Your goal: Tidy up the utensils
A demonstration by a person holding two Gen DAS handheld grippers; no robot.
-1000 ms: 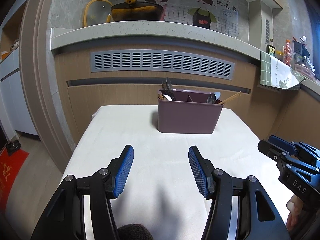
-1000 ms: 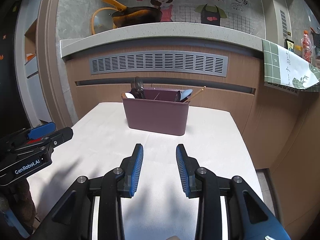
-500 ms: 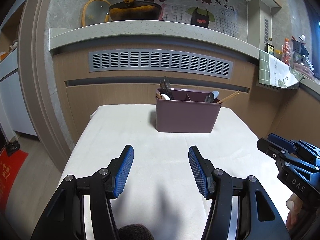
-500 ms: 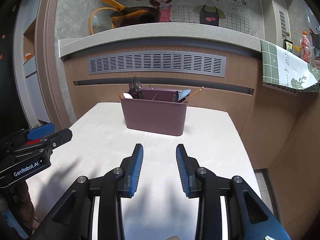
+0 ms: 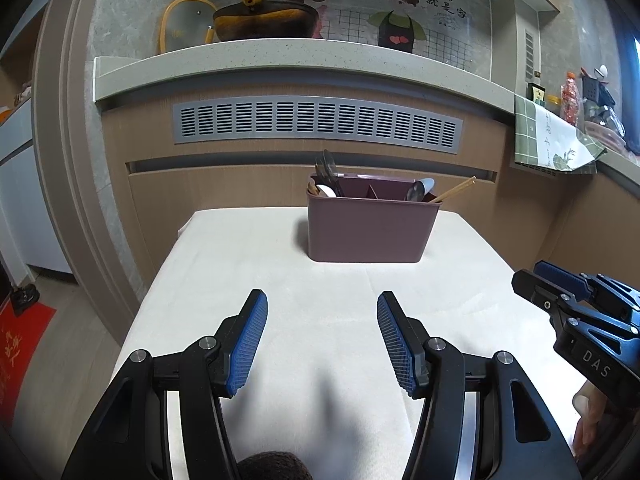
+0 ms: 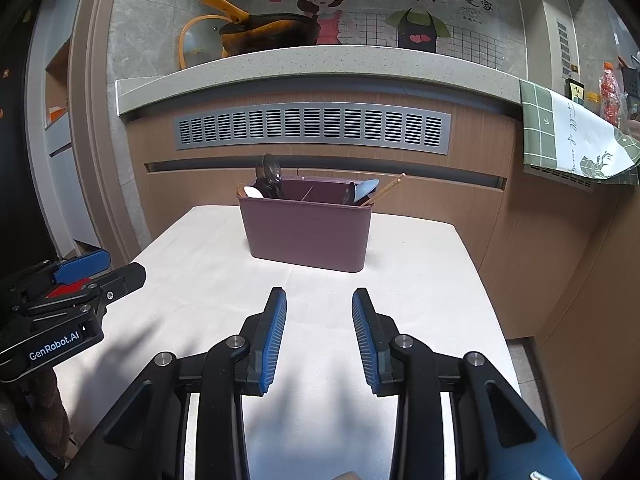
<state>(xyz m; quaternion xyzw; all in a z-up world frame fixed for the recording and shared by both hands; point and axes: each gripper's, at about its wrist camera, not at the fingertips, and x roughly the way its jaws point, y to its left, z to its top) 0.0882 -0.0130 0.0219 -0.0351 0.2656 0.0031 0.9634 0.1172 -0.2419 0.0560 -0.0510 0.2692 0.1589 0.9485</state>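
Observation:
A mauve utensil caddy (image 5: 370, 228) (image 6: 307, 232) stands at the far end of the white table (image 5: 320, 320) (image 6: 400, 280). Dark spoons (image 5: 328, 172) (image 6: 270, 178) stick up from its left compartment. A blue-grey spoon (image 5: 420, 190) (image 6: 362, 192) and wooden chopsticks (image 5: 454, 190) (image 6: 386, 188) lean out of its right compartment. My left gripper (image 5: 322, 312) is open and empty over the near table. My right gripper (image 6: 319, 308) is open and empty, well short of the caddy. Each gripper shows at the edge of the other's view.
Behind the table runs a wood-panelled counter front with a grey vent grille (image 5: 316, 124). On the counter sit a dark pan with a yellow handle (image 5: 260, 26) and a glass lid. A green checked cloth (image 6: 572, 140) hangs at the right. The floor drops off left and right.
Both grippers have drawn back slightly from the caddy, which looks a little smaller and higher. Both stay open and empty.

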